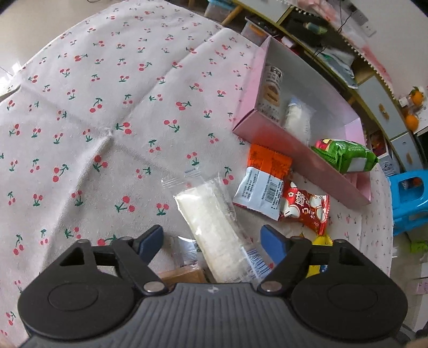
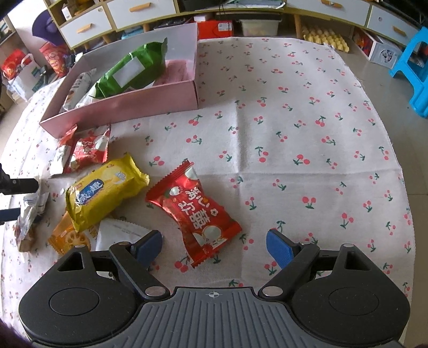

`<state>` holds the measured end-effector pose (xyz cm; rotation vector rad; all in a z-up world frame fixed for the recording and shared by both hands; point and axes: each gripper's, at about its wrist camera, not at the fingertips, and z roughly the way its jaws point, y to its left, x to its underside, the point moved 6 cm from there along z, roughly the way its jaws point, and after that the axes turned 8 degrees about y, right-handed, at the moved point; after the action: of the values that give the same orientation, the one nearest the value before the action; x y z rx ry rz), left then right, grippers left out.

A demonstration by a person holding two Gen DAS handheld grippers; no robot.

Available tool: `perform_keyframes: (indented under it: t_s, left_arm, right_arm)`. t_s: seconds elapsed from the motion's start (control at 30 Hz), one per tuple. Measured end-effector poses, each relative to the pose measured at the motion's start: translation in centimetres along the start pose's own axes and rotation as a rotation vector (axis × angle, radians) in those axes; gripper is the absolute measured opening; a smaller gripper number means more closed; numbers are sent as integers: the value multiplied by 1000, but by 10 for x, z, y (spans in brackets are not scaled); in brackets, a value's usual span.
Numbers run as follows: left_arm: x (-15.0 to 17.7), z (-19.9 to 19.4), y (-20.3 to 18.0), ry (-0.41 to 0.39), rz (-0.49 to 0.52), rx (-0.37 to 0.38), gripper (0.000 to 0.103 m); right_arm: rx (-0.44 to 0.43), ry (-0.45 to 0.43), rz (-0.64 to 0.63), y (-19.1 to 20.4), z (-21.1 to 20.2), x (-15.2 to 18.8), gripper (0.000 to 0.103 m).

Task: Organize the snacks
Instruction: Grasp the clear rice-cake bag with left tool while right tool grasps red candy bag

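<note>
A pink box (image 1: 283,142) (image 2: 128,103) on the cherry-print cloth holds a green packet (image 1: 345,155) (image 2: 133,71), a white rice-cake packet (image 1: 298,119) and a biscuit packet (image 1: 272,91). My left gripper (image 1: 211,242) is open, its blue pads on either side of a clear packet of white rice cake (image 1: 211,227) lying on the cloth. My right gripper (image 2: 214,246) is open just above a red packet (image 2: 192,208). A yellow packet (image 2: 104,191), an orange packet (image 2: 67,237) and a small red packet (image 2: 89,150) lie to its left.
Beside the box lie an orange packet (image 1: 270,160), a white-backed packet (image 1: 258,194) and a red packet (image 1: 307,208). A blue stool (image 2: 412,69) and low drawers (image 2: 85,24) stand past the table's far edge. The left gripper's arm (image 2: 18,186) shows at the right wrist view's left edge.
</note>
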<state>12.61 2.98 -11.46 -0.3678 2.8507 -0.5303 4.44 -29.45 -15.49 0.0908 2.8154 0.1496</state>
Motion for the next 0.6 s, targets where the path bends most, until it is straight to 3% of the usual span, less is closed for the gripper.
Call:
perform_keyframes:
  t_s: [0.23, 0.37, 0.43, 0.6]
  left_arm:
    - [3, -3, -1, -11, 27, -49, 62]
    - [3, -6, -1, -25, 42, -58, 47]
    - [1, -6, -1, -23, 43, -55, 45]
    - [1, -8, -1, -18, 59, -40, 38]
  right_arm:
    - [7, -7, -16, 8, 3, -3, 86]
    - [5, -9, -18, 11, 4, -5, 84]
    - [9, -13, -19, 12, 4, -6, 84]
    - [15, -10, -14, 11, 7, -7, 66]
